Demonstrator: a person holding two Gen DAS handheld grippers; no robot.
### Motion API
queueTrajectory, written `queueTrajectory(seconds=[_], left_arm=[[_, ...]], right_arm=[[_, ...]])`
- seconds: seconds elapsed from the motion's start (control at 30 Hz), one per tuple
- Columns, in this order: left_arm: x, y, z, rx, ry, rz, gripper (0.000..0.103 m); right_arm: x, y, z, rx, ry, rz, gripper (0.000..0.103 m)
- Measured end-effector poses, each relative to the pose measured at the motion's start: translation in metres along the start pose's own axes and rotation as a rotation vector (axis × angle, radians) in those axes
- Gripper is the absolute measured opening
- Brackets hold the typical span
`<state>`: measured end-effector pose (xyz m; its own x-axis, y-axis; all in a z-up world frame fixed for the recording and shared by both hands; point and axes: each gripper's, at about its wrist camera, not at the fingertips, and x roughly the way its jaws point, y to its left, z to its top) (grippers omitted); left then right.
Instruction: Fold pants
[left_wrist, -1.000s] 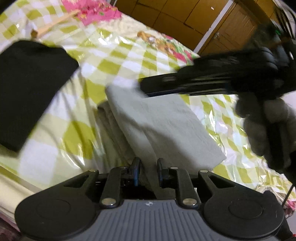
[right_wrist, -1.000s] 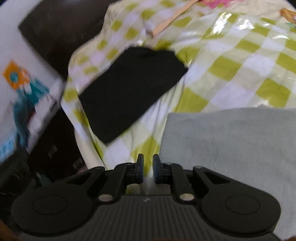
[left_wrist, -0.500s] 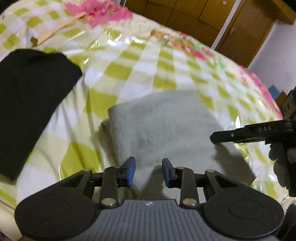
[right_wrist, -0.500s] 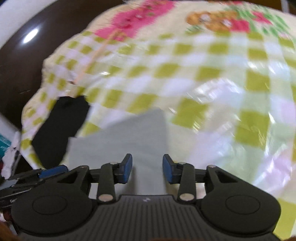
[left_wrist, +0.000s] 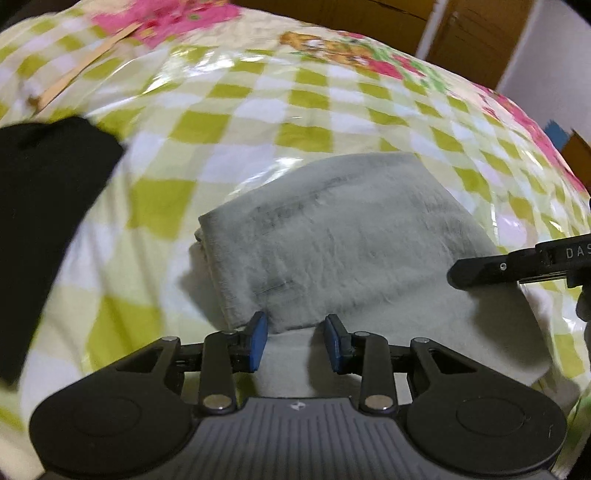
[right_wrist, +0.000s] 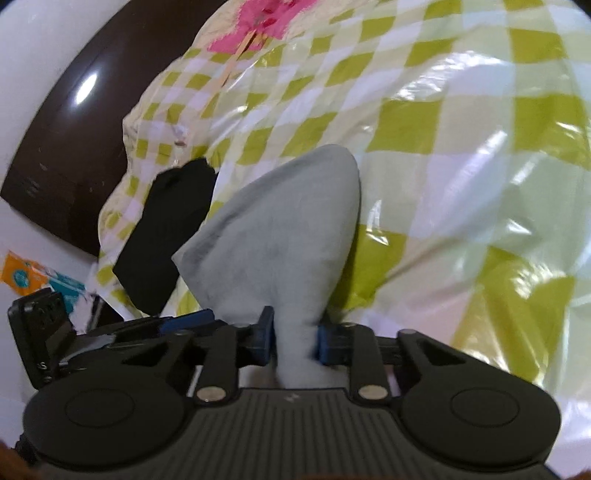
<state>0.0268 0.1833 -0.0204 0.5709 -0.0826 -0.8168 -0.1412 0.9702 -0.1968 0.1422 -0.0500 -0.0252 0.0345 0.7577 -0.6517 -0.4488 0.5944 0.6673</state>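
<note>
Grey pants, folded into a thick rectangular pad, lie on a glossy green-and-white checked bed cover near its front edge. Left gripper hangs over the near edge of the pad, its blue-padded fingers parted; the fabric edge sits just ahead of and between them, but the pads do not press on it. Right gripper sits at the right corner of the pants: its jaws are closing, grey cloth bunched between the blue pads and both pads touching it, the fabric rising ahead in a tented cone. In the left wrist view the right gripper's black finger reaches in from the right edge and lies over the right side of the pad. A black folded garment lies on the cover to the left of the pants, apart from them in the left view; in the right wrist view it shows just behind the raised grey cloth. A pale wooden stick lies on the far left of the cover beside a pink floral patch. Brown wooden cabinet doors stand beyond the bed. A dark brown headboard edges the bed in the right view.
</note>
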Motion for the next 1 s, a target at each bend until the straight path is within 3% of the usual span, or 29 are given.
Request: queueTrajectory(seconds=[0.2,0.37,0.5,0.67,0.77,0.87,1.0], left_arm=[[0.03,-0.057,0.029,0.145,-0.019,-0.111,0.045],[0.049,-0.107,0.049,0.225,-0.038,-0.211,0.046],[0.024,-0.102,0.043,0.222,-0.065,-0.225,0.045],[0.002,-0.086,0.054,0.178,-0.128,-0.19,0.045],[0.008,-0.099,0.071,0.198,-0.171,-0.197,0.046],[0.029,-0.113,0.086,0.212,-0.172,-0.203,0.046],[0.063,-0.116,0.094,0.242,-0.134,-0.125,0.045]], right_arm=[[-0.037,-0.033,-0.004,0.072,-0.068,-0.069,0.016],[-0.094,-0.068,-0.009,0.161,-0.192,-0.202,0.016],[-0.128,-0.081,-0.011,0.176,-0.24,-0.324,0.024],[-0.162,-0.058,-0.019,0.057,-0.345,-0.468,0.024],[-0.152,-0.031,-0.023,-0.028,-0.353,-0.353,0.028],[-0.112,-0.009,-0.024,-0.086,-0.272,-0.193,0.028],[-0.054,0.005,-0.03,-0.154,-0.168,-0.118,0.028]])
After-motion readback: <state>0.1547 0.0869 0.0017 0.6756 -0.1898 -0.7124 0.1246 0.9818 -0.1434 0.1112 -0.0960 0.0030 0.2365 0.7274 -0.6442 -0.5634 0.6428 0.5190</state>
